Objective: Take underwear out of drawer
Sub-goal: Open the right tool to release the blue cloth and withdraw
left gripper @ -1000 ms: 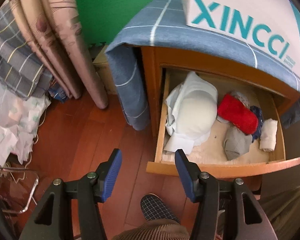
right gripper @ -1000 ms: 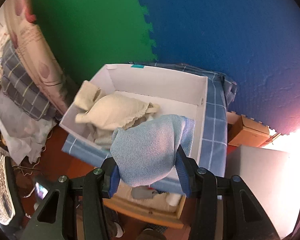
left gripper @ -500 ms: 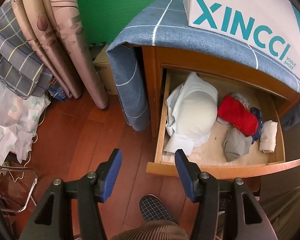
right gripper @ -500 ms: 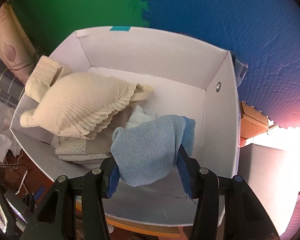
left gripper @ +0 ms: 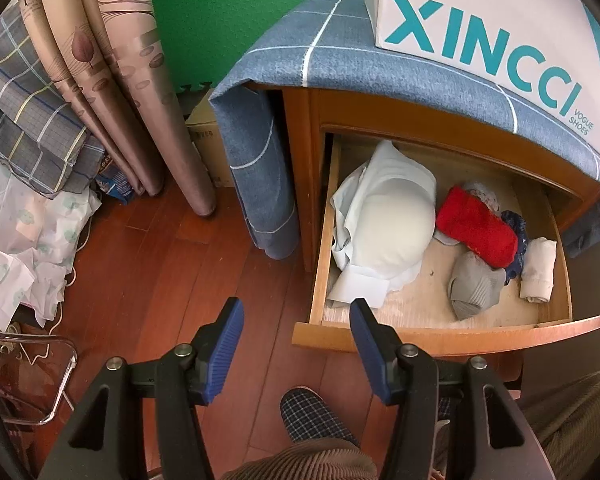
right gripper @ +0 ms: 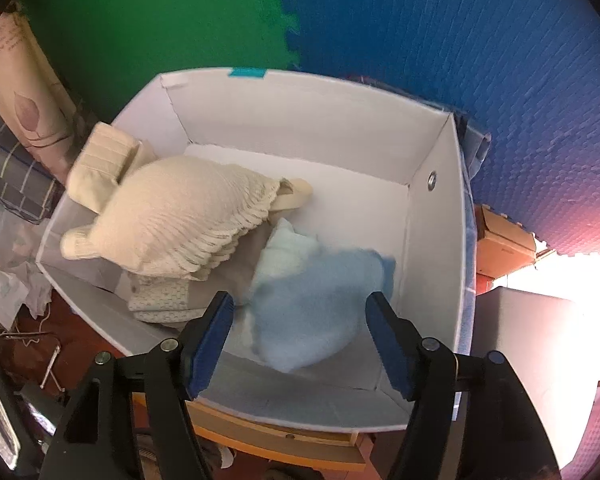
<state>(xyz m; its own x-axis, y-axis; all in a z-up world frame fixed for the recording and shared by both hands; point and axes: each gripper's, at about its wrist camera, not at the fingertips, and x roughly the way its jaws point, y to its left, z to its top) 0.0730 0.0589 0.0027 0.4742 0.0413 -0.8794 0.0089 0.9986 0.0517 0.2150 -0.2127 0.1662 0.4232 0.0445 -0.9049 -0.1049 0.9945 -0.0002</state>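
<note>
Light blue underwear dropped into the white box

Your drawer sits open with more garments inside; the blue underwear now lies loose in the white box, your right gripper fingers opening clear of it, your left gripper wide and empty.

Left gripper, at lower centre of its frame, gapes wide, tilted steeply downward; right gripper, lower centre, is spreading its jaws, nothing pressed between them.

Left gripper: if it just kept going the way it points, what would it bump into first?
Probably the drawer, at its front left corner, or the wood floor just beside it; depth is hard to judge. The left gripper holds nothing.
</note>
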